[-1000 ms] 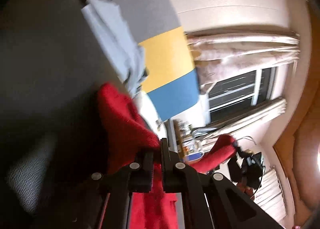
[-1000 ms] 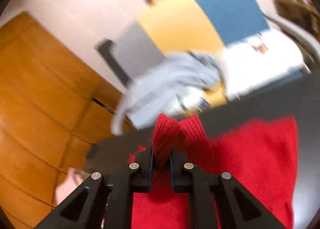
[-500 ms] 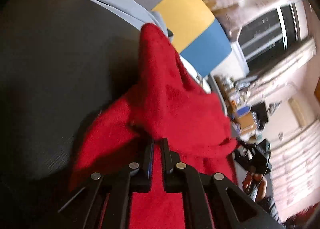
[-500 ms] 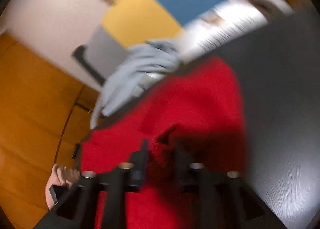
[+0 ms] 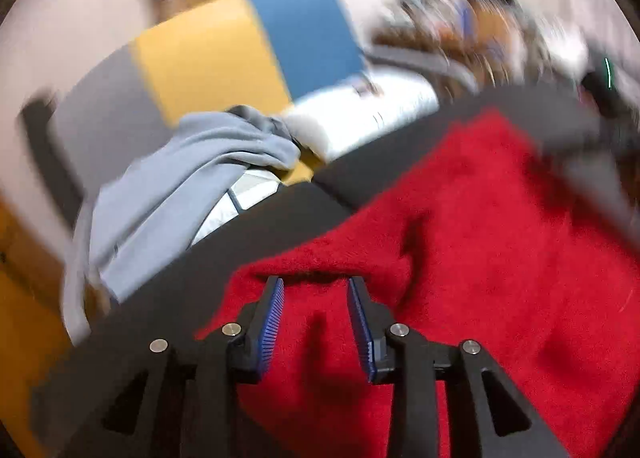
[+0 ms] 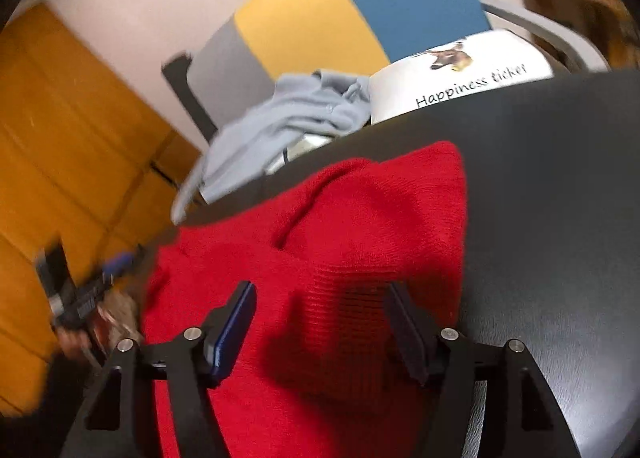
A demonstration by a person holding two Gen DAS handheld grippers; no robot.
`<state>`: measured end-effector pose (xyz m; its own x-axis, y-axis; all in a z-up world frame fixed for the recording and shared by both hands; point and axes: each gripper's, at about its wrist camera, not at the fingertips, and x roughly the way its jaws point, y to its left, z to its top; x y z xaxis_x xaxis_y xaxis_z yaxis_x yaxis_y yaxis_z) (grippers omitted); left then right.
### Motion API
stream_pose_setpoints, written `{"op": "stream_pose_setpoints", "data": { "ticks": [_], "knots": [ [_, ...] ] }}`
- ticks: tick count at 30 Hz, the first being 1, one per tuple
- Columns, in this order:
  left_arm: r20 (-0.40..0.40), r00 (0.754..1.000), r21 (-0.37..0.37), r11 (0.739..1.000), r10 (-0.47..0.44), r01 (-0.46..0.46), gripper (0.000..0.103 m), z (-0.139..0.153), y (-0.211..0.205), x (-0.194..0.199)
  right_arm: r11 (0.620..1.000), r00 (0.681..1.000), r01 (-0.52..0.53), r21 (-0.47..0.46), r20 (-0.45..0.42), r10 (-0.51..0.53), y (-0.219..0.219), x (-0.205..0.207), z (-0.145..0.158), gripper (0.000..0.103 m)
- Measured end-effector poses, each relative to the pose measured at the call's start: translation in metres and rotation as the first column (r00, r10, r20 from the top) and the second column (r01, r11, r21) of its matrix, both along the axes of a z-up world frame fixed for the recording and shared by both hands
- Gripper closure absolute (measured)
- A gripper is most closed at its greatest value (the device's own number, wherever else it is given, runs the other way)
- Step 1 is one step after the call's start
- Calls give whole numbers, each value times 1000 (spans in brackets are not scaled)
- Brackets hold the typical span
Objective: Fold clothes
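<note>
A red knitted garment lies spread on a black table, its near part folded over with a few creases. It also shows in the right wrist view. My left gripper is open just above the garment's left edge and holds nothing. My right gripper is open wide above the garment's near part, empty. The other gripper shows blurred at the left edge of the right wrist view.
A grey-blue garment hangs over a grey, yellow and blue chair back beyond the table. A white printed cushion lies beside it. Wooden panels stand at the left. Bare black table top lies right of the garment.
Both grippers held the red garment lifted, brought it down onto the table, and have now opened and let it go. The garment now lies flat.
</note>
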<state>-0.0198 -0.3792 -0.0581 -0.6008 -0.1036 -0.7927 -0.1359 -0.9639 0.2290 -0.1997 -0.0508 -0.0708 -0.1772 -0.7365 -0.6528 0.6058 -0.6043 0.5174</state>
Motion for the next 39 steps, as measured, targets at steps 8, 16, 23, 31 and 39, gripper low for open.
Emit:
{"op": "stream_pose_setpoints", "data": {
  "ticks": [8, 16, 23, 31, 39],
  "knots": [
    [198, 967, 73, 986, -160, 148, 62, -37, -12, -32, 995, 996, -83, 53, 22, 82, -12, -7, -20, 25],
    [100, 994, 76, 996, -44, 37, 99, -40, -3, -14, 990, 995, -93, 106, -29, 97, -18, 0, -23, 30],
    [-51, 989, 208, 970, 139, -126, 101, -26, -15, 17, 966, 987, -24, 256, -147, 63, -21, 13, -18, 96],
    [-138, 967, 263, 949, 214, -173, 101, -4, -23, 37, 974, 977, -23, 225, -202, 70, -19, 20, 17, 96],
    [-144, 965, 257, 950, 220, -179, 101, -9, -14, 36, 907, 950, -119, 404, -219, 222, -56, 17, -10, 49]
  ]
}}
